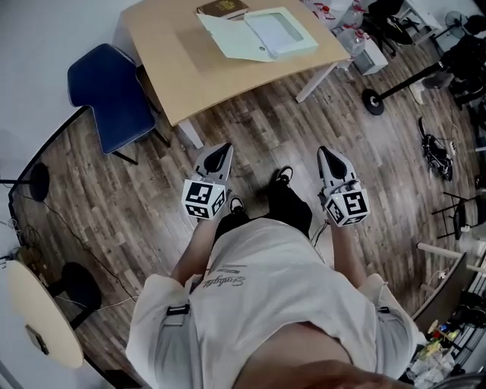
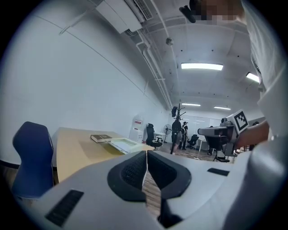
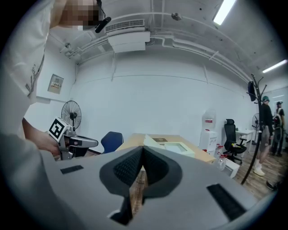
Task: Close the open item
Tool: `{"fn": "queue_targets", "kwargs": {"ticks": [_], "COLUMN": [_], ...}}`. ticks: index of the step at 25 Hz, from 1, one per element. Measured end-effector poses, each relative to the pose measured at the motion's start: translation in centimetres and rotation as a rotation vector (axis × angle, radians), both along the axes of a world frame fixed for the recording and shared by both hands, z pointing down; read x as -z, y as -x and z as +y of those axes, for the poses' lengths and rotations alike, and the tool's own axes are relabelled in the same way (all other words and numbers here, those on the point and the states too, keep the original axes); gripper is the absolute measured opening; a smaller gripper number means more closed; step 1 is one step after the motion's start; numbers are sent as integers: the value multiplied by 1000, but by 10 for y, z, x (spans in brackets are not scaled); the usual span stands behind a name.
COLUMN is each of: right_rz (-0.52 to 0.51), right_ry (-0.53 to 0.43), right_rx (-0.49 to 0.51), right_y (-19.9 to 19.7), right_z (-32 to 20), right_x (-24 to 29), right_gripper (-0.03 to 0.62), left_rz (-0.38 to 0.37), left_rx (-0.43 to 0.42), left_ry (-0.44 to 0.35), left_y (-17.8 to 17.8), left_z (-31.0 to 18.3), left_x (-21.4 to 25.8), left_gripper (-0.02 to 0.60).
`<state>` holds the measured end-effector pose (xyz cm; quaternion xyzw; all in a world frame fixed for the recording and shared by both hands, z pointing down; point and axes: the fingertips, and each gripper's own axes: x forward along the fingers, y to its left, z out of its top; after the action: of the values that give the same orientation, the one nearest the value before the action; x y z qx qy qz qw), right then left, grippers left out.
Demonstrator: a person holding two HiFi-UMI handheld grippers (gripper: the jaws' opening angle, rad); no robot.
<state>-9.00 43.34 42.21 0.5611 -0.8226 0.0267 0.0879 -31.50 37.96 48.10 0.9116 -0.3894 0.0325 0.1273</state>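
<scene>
Person standing back from the worktop (image 1: 171,72), both grippers held low at waist height and aimed forward toward it; reads as a ready pose, task not yet begun, nothing within reach of either tool.

Task thing: the open box (image 1: 267,33), pale, lying on the worktop's far part, its lid flap folded out flat to the left of the tray; a brown book (image 1: 222,8) just beside it at the far edge; blue chair (image 1: 107,88) at the worktop's left end. The box is well apart from both grippers, with wooden floor (image 1: 250,129) between; closing it likely needs a step forward first, then a lift of the flap over the tray.

Left gripper (image 1: 225,150): its own view shows the fingers (image 2: 131,170) pressed together at the tips, nothing pinched, only a thin slit lower down with floor showing through; touching nothing.

Right gripper (image 1: 324,153): same; fingers (image 3: 158,169) meeting at the tips, empty, floor visible through the gap below; box and worktop ahead in its view, far off.

Each gripper shows in the other's view, side by side, apart.
</scene>
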Motion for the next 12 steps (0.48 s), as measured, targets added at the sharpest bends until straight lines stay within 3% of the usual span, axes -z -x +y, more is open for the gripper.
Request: {"fn": "queue_targets", "kwargs": {"ticks": [8, 12], "right_rz": [-81, -111], "right_ry": [55, 28], "right_rx": [15, 24], "right_y": [-29, -52], "right_z": [-31, -68], "right_x": [-28, -26], "right_gripper": [-6, -6], "left_rz": [-29, -62], "left_rx": [7, 3], "left_ry": [48, 44], "left_y": [-28, -51], "left_z": [-20, -48], "left_x": [-13, -5], "left_gripper": [17, 17]}}
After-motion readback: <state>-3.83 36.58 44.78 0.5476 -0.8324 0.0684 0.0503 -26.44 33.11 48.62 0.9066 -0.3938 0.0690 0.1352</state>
